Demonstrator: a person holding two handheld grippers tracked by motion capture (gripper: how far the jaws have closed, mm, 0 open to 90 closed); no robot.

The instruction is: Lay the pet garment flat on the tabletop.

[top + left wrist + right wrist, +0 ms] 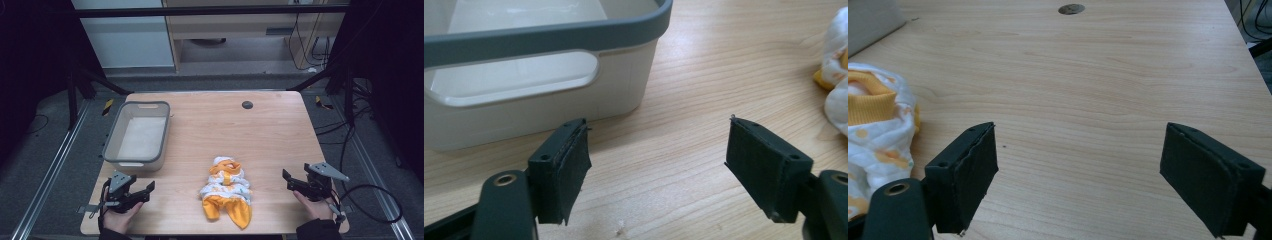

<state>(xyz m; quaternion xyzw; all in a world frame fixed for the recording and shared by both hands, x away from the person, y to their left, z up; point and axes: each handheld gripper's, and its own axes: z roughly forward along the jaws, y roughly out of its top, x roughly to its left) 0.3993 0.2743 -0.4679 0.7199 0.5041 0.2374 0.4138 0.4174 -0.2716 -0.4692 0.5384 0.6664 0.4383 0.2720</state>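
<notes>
Both your left gripper (145, 191) and right gripper (289, 180) gape wide, empty, flanking the crumpled garment (226, 192); pinch one loose layer and it may unravel.

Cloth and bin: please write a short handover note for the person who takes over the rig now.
Left gripper: open, holds nothing, near the front left of the table, just before the bin.
Right gripper: open, holds nothing, at the front right.
Cloth: crumpled white and orange bundle at the front middle, between both grippers, untouched.
Bin: looks empty.
Done: nothing yet.
Left: probably to grasp the cloth and put it in the bin.
</notes>
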